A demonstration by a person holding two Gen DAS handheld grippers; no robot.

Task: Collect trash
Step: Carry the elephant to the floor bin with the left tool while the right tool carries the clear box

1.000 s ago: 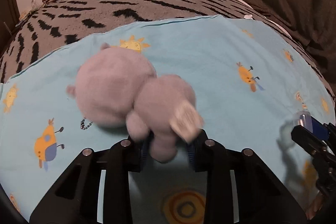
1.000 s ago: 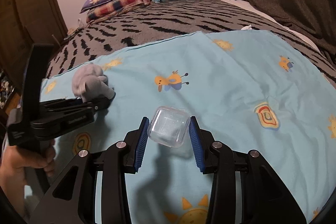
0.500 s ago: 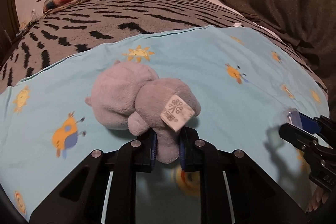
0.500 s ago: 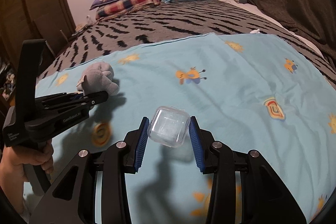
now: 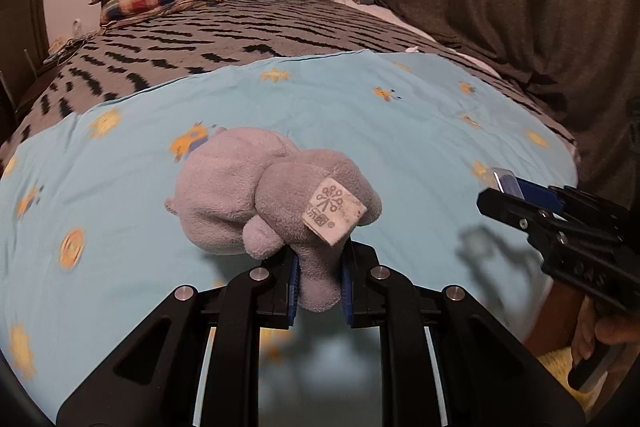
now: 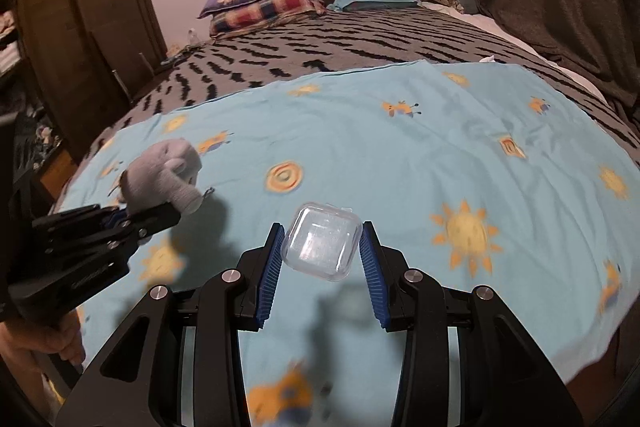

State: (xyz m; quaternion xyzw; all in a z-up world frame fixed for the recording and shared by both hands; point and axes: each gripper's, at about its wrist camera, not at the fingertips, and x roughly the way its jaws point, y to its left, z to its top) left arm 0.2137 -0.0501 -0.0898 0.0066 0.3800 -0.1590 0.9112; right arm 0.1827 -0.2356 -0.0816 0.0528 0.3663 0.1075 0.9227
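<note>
Bed w/ a light-blue printed sheet (image 6: 400, 155) over a zebra blanket (image 5: 240, 39). Left tool (image 5: 319, 283) is clamped on a grey plush toy (image 5: 264, 199), held above the sheet. Right tool (image 6: 321, 267) grips a clear plastic box (image 6: 321, 247) between its 2 blue pads (image 6: 269, 271), also off the sheet.

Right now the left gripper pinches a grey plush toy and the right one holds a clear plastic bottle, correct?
Nearly. The left gripper does pinch the grey plush toy, but the right wrist view shows the right gripper holding a small clear plastic box, not a bottle.
</note>
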